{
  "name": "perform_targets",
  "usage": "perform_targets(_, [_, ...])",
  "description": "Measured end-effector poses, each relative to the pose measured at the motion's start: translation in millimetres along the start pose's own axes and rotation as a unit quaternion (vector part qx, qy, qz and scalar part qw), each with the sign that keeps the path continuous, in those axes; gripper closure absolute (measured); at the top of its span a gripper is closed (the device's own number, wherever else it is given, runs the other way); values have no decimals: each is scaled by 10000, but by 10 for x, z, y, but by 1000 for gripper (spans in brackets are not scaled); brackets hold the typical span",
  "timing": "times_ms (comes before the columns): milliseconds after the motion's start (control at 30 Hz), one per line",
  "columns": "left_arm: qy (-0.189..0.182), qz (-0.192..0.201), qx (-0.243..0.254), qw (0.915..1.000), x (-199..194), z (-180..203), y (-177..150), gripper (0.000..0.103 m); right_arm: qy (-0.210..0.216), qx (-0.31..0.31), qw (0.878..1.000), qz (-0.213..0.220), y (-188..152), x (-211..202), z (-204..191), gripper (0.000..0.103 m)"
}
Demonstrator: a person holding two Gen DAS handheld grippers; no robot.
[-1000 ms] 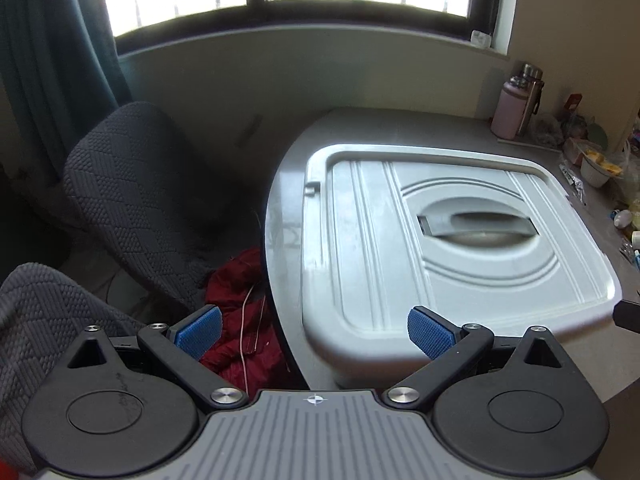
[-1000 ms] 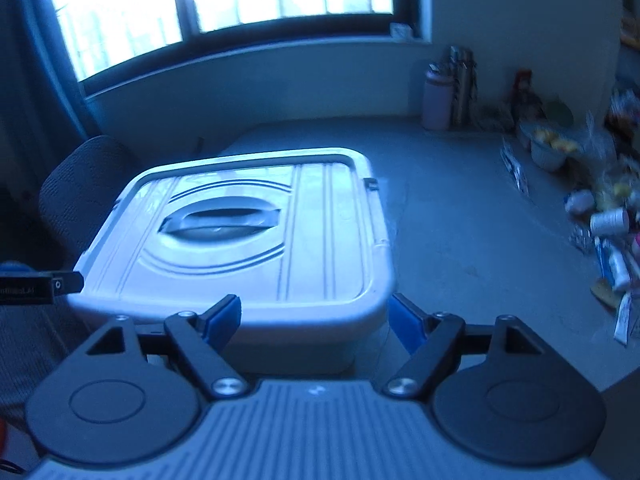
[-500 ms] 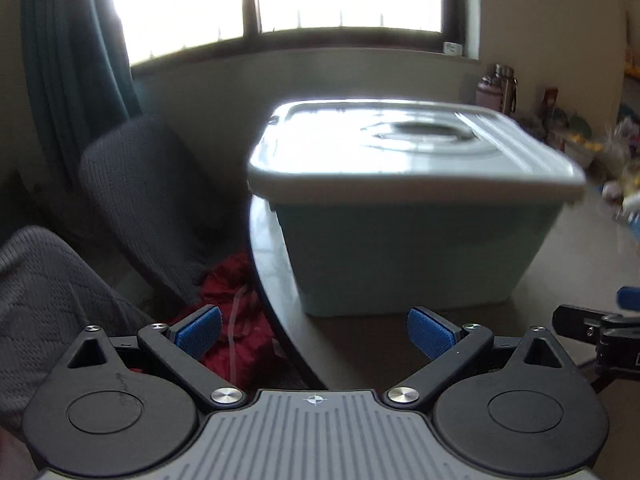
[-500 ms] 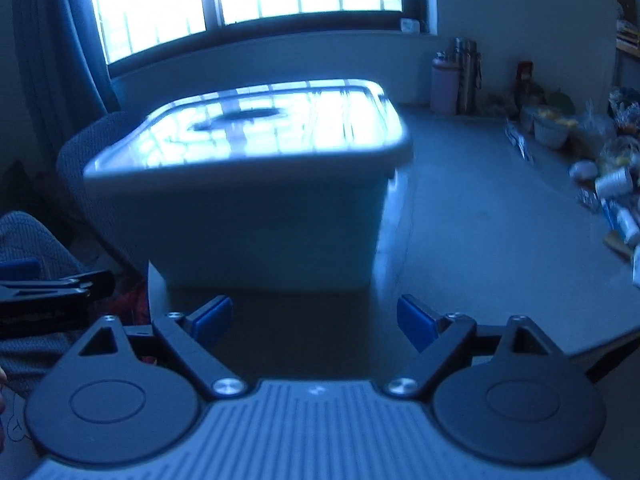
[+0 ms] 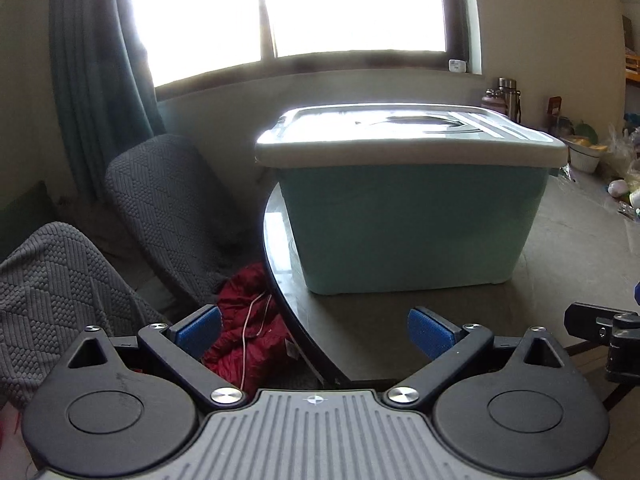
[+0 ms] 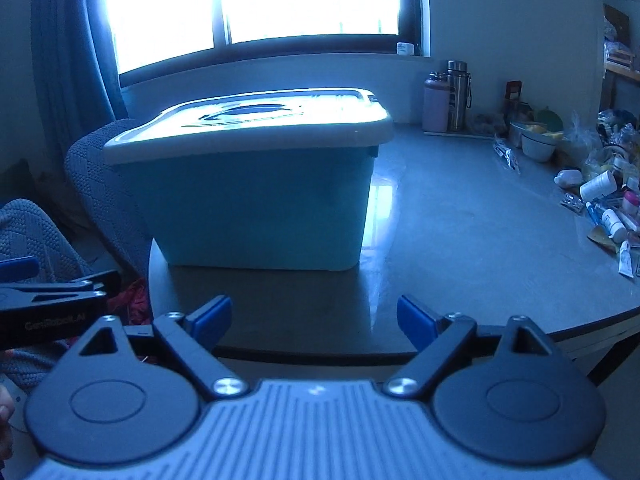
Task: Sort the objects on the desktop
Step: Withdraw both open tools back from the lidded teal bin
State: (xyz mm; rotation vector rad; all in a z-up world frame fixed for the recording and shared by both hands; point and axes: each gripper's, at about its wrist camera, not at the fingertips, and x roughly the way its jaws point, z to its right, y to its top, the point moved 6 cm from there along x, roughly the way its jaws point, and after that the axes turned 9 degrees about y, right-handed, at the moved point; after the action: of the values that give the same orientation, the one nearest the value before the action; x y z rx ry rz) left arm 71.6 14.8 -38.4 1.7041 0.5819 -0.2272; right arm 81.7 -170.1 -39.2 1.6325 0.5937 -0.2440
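Broadly, by size, from the largest thing down:
Table [image 6: 460, 240]: grey and rounded, it carried the storage box on its left part and a heap of small items along its right edge.
Storage box [image 5: 408, 216]: teal with a pale lid [image 5: 400, 136] shut on top, it stood on the table ahead of both grippers, well apart from the fingers and touching none.
Chair [image 5: 168, 208]: grey and knitted, it sat left of the table beside a red cloth [image 5: 248, 320] on the floor.
Left gripper [image 5: 314, 330]: level at the table's near edge, its blue pads were wide apart and held nothing.
Right gripper [image 6: 314, 320]: level, low and facing the box, its fingers were spread and empty.
Small items [image 6: 600, 200]: bottles and tubes lay far right of the fingers.
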Motion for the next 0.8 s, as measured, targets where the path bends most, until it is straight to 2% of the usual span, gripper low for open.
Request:
perform_targets(400, [-126,114,-79,9998,-151,70,-10,2,66,16,10000,33,-85,-109,2,13])
perform_targets(800, [-240,51,-308,9992,-115,40,-8,2,57,43,9999,91,-96,-151,-18,13])
